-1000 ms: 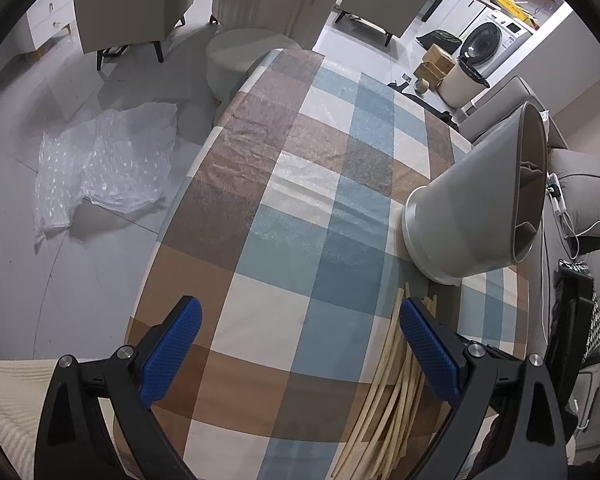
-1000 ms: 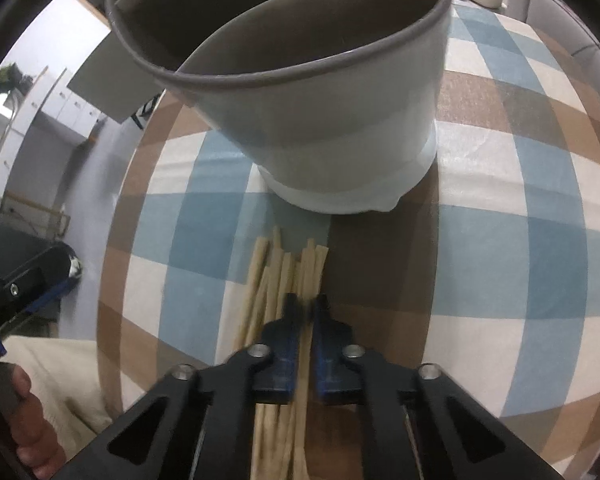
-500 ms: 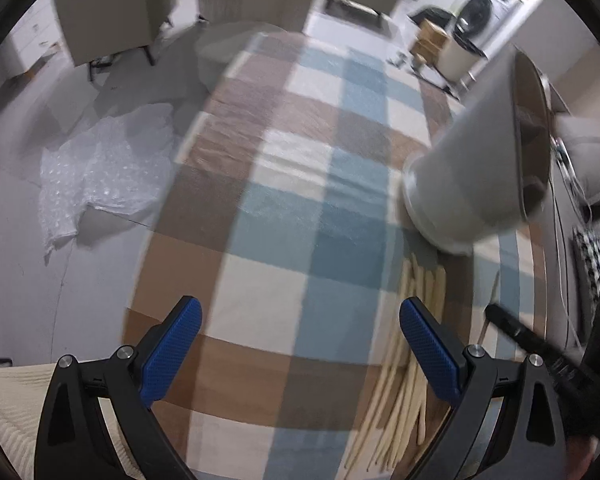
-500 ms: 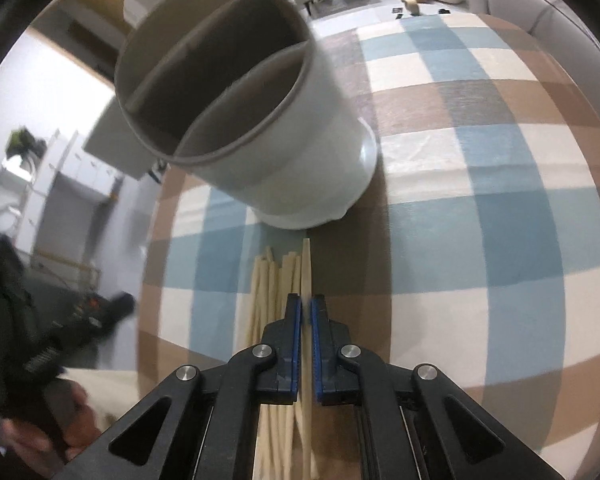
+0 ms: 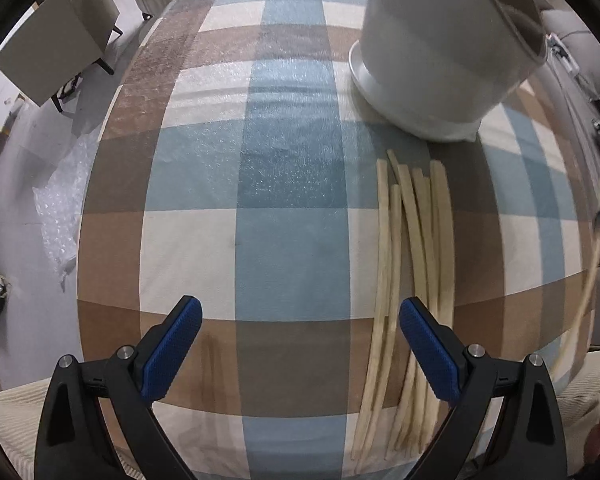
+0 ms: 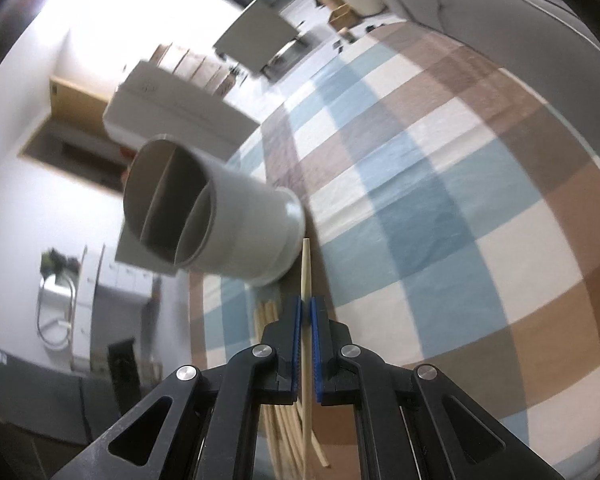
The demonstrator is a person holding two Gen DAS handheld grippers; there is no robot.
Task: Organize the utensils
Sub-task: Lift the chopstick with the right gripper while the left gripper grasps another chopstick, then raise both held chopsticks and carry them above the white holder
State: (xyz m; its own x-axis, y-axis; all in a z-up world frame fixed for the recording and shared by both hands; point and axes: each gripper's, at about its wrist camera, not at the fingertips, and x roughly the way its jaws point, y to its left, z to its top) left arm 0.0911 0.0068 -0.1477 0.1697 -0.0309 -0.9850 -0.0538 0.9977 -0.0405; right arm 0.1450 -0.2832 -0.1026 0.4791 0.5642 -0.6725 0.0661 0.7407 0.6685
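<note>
Checked cloth in blue, brown and cream covers the surface (image 5: 292,216), with grey chairs on the floor past its far edge. A round grey holder (image 6: 216,216) with a divider inside stands on the cloth, and in the right wrist view its open mouth sits at about ten o'clock from the right gripper (image 6: 306,320). The jaws of that gripper are pinched shut on one chopstick (image 6: 305,268). The stick's long side runs straight out ahead, and its tip ends just beside the holder's base, not over the mouth. So the stick likely has to go up and across to ten o'clock before it can drop in. The left gripper (image 5: 300,344) points down at the cloth with its jaws wide open and nothing between them. A pile of chopsticks (image 5: 416,264) lies flat at about one o'clock from it, long sides pointing toward the holder. One jaw seems to hang over the pile, though the view is too curved to be sure.
</note>
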